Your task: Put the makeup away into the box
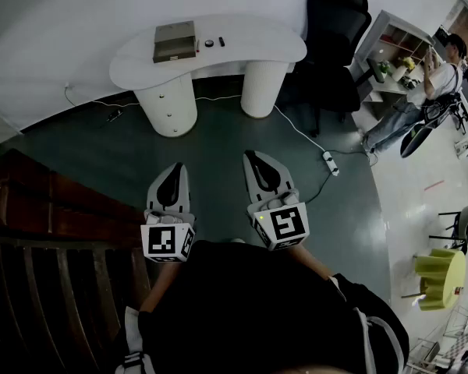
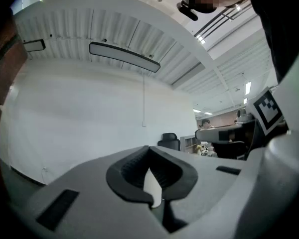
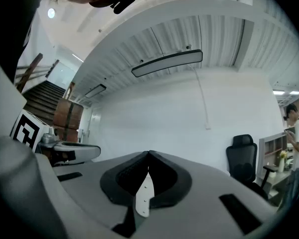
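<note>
In the head view a white curved table (image 1: pixel 257 49) stands far ahead by the wall. On it sits a flat olive-grey box (image 1: pixel 175 41), lid down. To its right lie a small round makeup item (image 1: pixel 209 43) and a short dark one (image 1: pixel 221 42). My left gripper (image 1: pixel 174 168) and right gripper (image 1: pixel 252 156) are held level close to my body, over the dark green floor, well short of the table. Each one's jaws meet at the tip with nothing between them, as the left gripper view (image 2: pixel 149 148) and right gripper view (image 3: pixel 148 153) both show.
A black office chair (image 1: pixel 335 37) stands right of the table, beside a white shelf (image 1: pixel 394 49) and a standing person (image 1: pixel 429 84). A power strip with its cable (image 1: pixel 328 162) lies on the floor. Wooden stairs (image 1: pixel 47 240) rise at the left. A yellow-green stool (image 1: pixel 439 275) is at the right.
</note>
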Available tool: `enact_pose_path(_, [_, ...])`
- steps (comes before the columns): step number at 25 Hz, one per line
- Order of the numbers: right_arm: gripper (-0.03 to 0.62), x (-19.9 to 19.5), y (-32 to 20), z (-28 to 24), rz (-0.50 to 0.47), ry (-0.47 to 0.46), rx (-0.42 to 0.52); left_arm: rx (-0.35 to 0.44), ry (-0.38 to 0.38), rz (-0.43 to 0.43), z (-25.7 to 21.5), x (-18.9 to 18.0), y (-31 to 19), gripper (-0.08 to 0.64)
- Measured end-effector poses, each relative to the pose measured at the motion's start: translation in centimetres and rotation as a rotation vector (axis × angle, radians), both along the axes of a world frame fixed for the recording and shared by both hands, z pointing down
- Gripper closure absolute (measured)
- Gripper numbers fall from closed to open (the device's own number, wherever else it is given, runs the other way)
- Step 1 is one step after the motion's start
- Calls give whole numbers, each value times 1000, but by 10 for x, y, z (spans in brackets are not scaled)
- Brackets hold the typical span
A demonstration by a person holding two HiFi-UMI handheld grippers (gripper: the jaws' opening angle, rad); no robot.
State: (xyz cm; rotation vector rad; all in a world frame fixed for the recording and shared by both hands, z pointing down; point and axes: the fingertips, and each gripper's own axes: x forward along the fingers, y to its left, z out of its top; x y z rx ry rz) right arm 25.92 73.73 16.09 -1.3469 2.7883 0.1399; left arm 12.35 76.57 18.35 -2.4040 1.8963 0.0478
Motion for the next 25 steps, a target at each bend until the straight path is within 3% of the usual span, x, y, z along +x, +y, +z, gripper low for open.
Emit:
enact_pose_path(17, [569, 35, -20, 0, -30, -57, 20, 15, -23, -15, -4, 38, -12, 554])
enact_pose_path(25, [566, 28, -43, 19, -54, -29, -41, -17, -19, -23, 7, 34, -28, 554])
